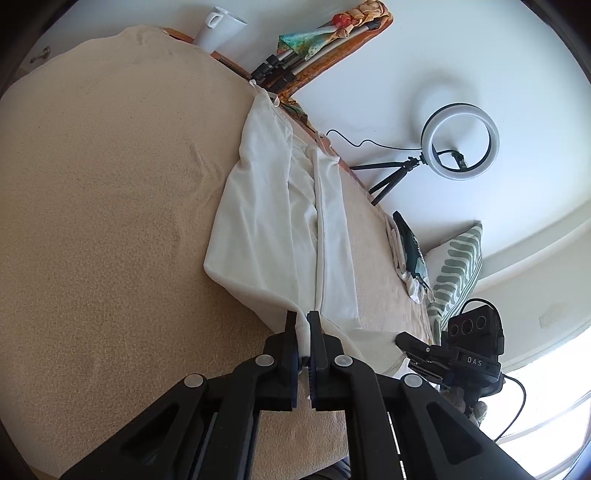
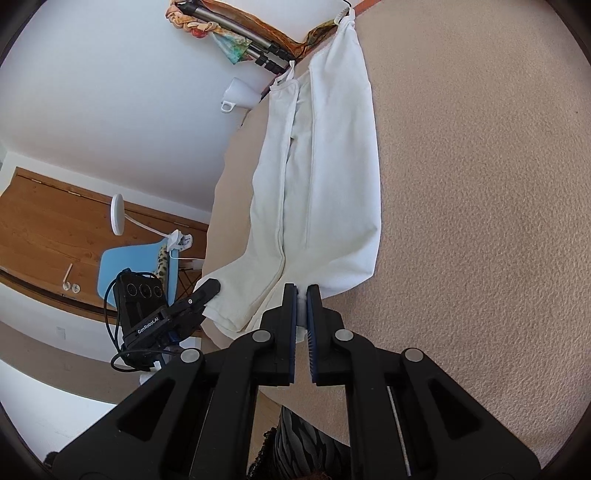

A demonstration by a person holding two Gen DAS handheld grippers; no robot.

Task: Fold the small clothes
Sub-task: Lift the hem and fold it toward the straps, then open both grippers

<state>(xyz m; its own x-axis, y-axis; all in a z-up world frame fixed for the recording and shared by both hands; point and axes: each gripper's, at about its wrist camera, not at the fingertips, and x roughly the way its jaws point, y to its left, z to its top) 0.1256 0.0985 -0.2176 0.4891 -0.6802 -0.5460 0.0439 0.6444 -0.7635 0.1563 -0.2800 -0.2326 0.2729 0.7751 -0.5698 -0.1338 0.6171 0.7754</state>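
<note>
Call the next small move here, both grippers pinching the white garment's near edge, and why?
Probably lift both together and carry the near edge toward the far strap end. The left gripper and right gripper are each shut on the white garment, which lies long on the beige cover, lengthwise fold apparently done.

1 white garment (image 1: 280, 221) – 2 tools: left (image 1: 302, 325), right (image 2: 301, 299) – 1 mug (image 1: 218, 27), 1 ring light (image 1: 461, 141).

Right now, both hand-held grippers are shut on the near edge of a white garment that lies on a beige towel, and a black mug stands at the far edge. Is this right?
Not quite: the mug is white, not black, as the left wrist view shows. The rest holds: the left hand-held gripper and right hand-held gripper are shut on the near edge of the white garment, on the beige towel.
</note>
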